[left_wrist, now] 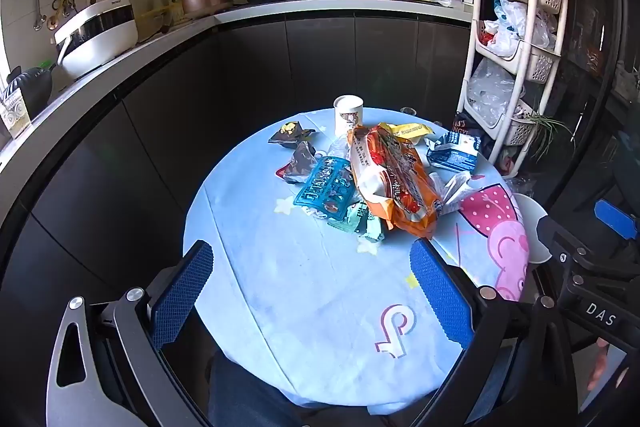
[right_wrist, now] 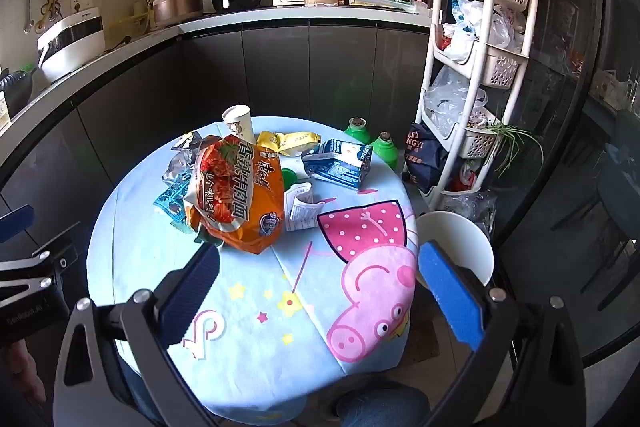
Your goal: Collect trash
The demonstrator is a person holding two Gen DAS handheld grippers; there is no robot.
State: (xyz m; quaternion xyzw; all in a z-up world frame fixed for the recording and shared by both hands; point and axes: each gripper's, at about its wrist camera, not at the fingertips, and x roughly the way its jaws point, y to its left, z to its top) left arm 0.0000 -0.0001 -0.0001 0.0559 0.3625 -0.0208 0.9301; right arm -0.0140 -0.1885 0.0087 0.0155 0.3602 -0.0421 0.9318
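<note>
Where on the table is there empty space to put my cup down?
The near part of the tablecloth is bare, from the orange noodle bag down to the table edge by the pink pig picture. The far half is crowded: the paper cup, yellow wrapper, dark blue packet and teal wrapper lie close together there.

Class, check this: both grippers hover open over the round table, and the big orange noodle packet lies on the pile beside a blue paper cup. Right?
Nearly. The paper cup beside the big orange noodle packet is white, not blue; the right wrist view shows it.
</note>
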